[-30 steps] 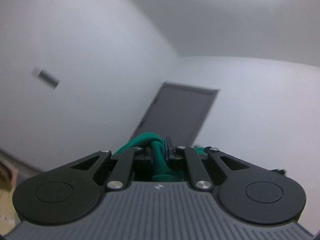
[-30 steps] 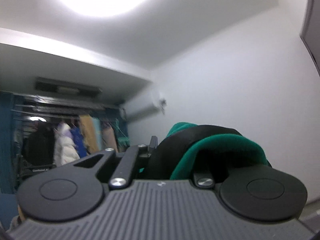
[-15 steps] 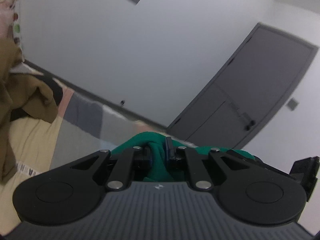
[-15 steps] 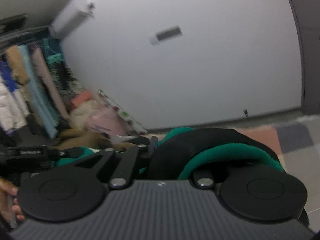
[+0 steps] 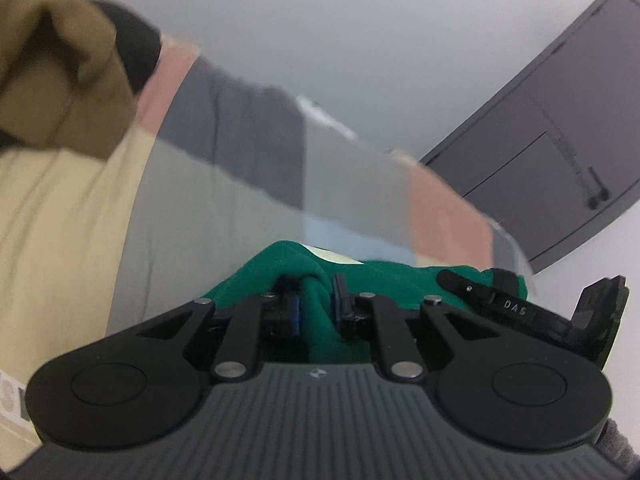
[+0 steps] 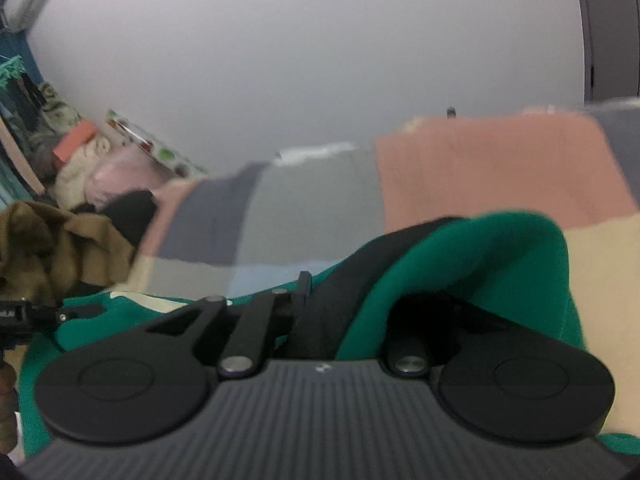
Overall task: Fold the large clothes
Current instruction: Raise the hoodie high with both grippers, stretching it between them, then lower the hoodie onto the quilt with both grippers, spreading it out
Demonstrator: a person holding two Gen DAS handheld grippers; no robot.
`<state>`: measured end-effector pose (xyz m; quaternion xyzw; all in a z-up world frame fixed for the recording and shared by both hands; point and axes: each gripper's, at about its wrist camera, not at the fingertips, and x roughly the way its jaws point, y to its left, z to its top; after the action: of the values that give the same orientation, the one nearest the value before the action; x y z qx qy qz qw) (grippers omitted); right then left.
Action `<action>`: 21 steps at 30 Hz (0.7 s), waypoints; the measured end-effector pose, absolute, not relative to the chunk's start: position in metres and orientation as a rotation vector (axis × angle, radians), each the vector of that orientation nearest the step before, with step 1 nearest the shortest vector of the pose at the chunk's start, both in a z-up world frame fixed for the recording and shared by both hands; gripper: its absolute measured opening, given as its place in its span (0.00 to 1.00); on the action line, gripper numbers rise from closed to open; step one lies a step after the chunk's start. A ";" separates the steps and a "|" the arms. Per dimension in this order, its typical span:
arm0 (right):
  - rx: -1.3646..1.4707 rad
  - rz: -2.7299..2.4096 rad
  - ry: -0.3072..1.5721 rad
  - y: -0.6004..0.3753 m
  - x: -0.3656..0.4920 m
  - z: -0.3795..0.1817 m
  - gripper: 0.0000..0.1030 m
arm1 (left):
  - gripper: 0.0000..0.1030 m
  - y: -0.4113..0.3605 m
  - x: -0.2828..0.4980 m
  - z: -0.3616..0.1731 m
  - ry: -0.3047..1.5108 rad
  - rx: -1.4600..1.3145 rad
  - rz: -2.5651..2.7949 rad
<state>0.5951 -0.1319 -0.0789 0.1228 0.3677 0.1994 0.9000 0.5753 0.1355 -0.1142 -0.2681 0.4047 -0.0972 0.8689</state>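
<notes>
The green garment [image 5: 400,284] is strung between the two grippers, its long axis running across from one to the other over the patchwork bedcover [image 5: 248,152]. In the left wrist view, the left gripper [image 5: 316,300] is clamped on a bunched fold of it, the cloth rising between the blue pads; its jaws have just been opening slightly. The rest trails toward 3 o'clock, where the right gripper's tip shows. In the right wrist view, the right gripper [image 6: 320,300] grips a thick black-lined fold; the garment drapes over its right finger, spreading toward 9 o'clock. A brown garment [image 6: 52,244] lies at 9 o'clock, well apart.
</notes>
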 end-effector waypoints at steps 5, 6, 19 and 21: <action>0.300 0.408 0.789 -0.138 0.594 -0.091 0.20 | 0.27 0.126 0.563 -0.108 0.858 -0.519 -0.200; 0.301 0.402 0.787 -0.141 0.593 -0.090 0.23 | 0.43 0.125 0.558 -0.103 0.858 -0.518 -0.201; 0.353 0.415 0.688 -0.174 0.474 -0.022 0.63 | 0.69 0.120 0.391 -0.025 0.731 -0.469 -0.141; 0.356 0.436 0.672 -0.178 0.436 -0.013 0.64 | 0.69 0.118 0.354 -0.019 0.716 -0.468 -0.115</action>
<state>0.4356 -0.1784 -0.0126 0.1722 0.3254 0.2109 0.9055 0.3539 0.1178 -0.0191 -0.2267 0.3469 -0.0555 0.9084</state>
